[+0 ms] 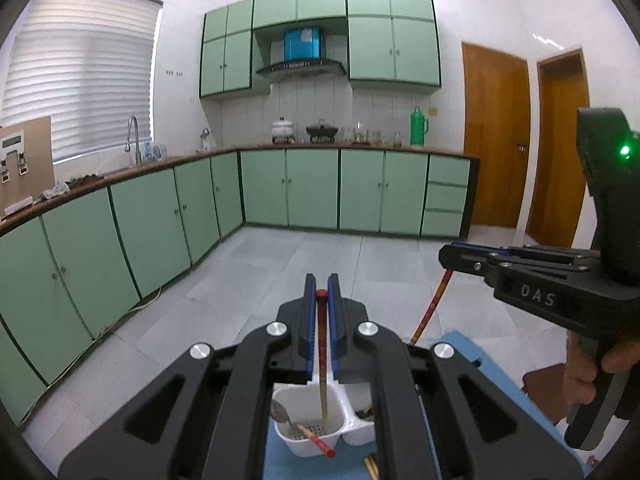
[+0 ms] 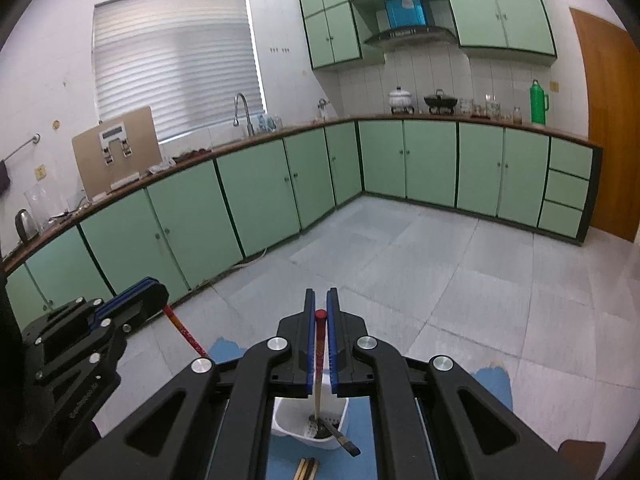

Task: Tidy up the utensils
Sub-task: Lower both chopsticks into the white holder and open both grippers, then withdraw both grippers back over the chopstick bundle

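Observation:
My left gripper (image 1: pixel 321 286) is shut on a red-topped chopstick (image 1: pixel 322 344) held upright, its lower end inside the left compartment of a white utensil holder (image 1: pixel 310 424). That compartment also holds a metal spoon (image 1: pixel 280 410) and another red-tipped chopstick (image 1: pixel 316 438). My right gripper (image 2: pixel 321 300) is shut on a second red-topped chopstick (image 2: pixel 319 356), its tip inside the white holder (image 2: pixel 308 426), where a dark-handled utensil (image 2: pixel 340 436) lies. The right gripper also shows in the left wrist view (image 1: pixel 452 254), the left gripper in the right wrist view (image 2: pixel 158 290).
The holder stands on a blue mat (image 2: pixel 280 460) with loose wooden chopsticks (image 2: pixel 306 468) in front of it. Beyond lie a grey tiled floor (image 1: pixel 280 264), green cabinets (image 1: pixel 312 188) under a wooden counter, and brown doors (image 1: pixel 496 136) at the right.

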`<state>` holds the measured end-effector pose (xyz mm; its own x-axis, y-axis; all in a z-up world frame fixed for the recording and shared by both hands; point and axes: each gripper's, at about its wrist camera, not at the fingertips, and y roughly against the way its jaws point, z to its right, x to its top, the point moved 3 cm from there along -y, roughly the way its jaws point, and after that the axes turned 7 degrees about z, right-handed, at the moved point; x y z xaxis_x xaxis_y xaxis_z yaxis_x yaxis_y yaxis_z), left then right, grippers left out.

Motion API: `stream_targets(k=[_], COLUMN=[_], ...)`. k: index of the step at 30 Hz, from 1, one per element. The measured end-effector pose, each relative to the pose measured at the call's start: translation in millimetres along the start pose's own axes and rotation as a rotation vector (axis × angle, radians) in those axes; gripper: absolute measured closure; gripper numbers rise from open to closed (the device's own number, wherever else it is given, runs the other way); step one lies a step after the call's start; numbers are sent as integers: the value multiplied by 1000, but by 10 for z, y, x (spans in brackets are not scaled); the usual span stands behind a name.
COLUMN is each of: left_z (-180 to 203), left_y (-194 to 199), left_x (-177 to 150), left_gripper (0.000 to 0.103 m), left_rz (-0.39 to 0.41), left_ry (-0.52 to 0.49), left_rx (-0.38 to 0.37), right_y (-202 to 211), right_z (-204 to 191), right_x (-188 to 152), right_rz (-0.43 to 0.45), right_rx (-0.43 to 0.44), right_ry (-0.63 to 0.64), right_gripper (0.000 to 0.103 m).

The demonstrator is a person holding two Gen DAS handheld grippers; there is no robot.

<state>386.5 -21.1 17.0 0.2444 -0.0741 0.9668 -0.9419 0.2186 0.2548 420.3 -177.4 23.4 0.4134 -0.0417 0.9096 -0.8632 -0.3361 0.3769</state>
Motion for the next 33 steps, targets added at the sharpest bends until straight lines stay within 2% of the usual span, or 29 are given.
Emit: stream_targets(k=[4,6,7,9,10,12,16,17,21,23,25,30,33], left_z=[-64,-89,-96,-118,-118,-132,-149,-143,-81,-52,-18,28,4], left_y=[-104,-58,-28,78,118,258,594,683,1041,1180,1249,1373,1420], left_x=[-119,-129,-118,-81,-62,-31,-86,-127,-410,-625,-805,-1366,-1682], left_gripper=[94,79,74,65,64,53,45,40,27,22,18,15,14], left_rz=[-46,-44,-35,-15,-8,9,24,26,16,-9,-36,-129,-188], left_ry=[4,7,9,10,11,20,55,59,79,94,102,134,137], left_rx=[9,14,18,23,24,32,23,23,16,12,9,-3,14], right_y=[-45,7,38,144,198,338,693,786,1093,1214,1310,1464,1507], right_z=[26,73,97,164,186,227,360,384,458,475,489,402,314], right_x=[-127,-150,-150,-165,-167,-207,-398,-466,-792,-984,-1211,-1701,-1946], right_rz=[-39,-33,-31,-18,-11,5,27,32,32,22,1,-59,-93], right_rx=[10,-7,-10,-35,-48,-68,-104,-108,-124,-145,-167,-173,-167], right_ry=[-6,-2,-7,-22,-28,-38,-56,-66,-88,-89,-103,-115,-128], right_gripper=[96,92,88,73,62,56,41,38,24,12,8,6,6])
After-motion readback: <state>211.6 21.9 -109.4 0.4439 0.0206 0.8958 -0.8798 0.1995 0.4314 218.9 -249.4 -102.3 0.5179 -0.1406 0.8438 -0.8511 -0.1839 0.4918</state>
